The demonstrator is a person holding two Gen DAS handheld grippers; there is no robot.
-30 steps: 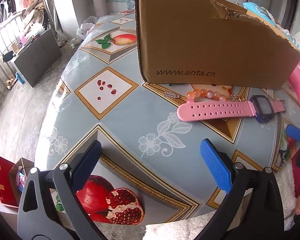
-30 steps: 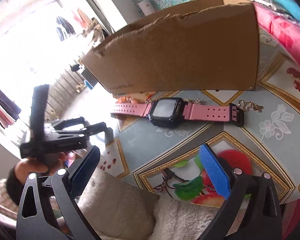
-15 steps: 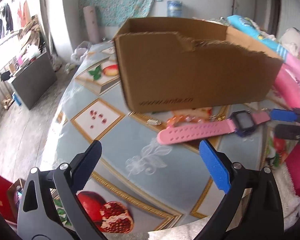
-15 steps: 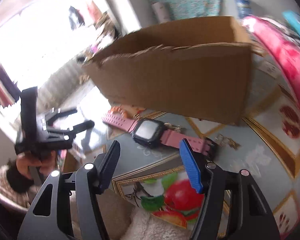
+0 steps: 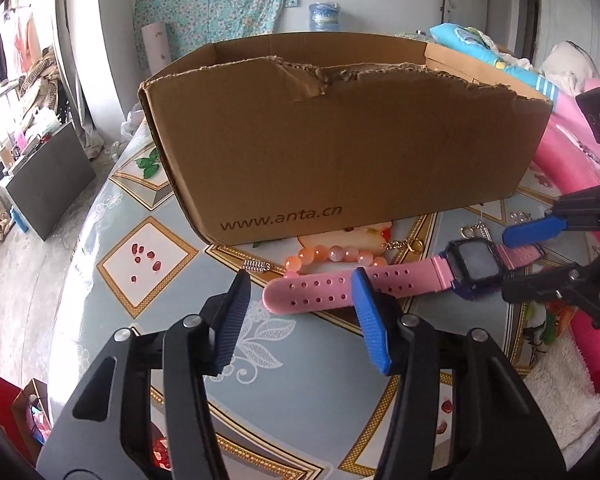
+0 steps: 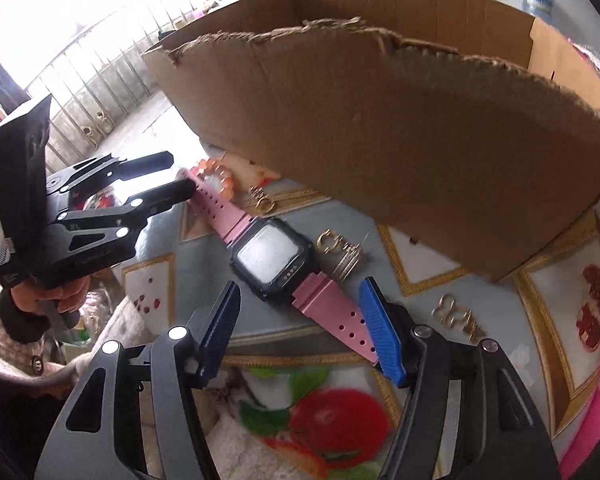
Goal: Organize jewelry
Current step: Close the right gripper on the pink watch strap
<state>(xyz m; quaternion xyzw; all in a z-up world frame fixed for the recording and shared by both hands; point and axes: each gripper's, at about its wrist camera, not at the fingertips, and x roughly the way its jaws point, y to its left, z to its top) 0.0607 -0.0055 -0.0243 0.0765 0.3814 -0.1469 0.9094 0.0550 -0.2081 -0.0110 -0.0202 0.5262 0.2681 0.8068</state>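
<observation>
Grippers nearer; watch (image 5: 452, 272) outside box (image 5: 340, 152)

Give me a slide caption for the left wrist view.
Left gripper closing around the pink watch strap end before a cardboard box, right gripper at the other end.

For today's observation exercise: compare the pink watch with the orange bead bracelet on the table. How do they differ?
The pink watch lies stretched out flat, a plain strap with holes and a dark square face; the orange bead bracelet is a string of round, glossy beads. The watch lies nearer the grippers, the bracelet closer to the cardboard box. Both rest on the patterned table, outside the box.
</observation>
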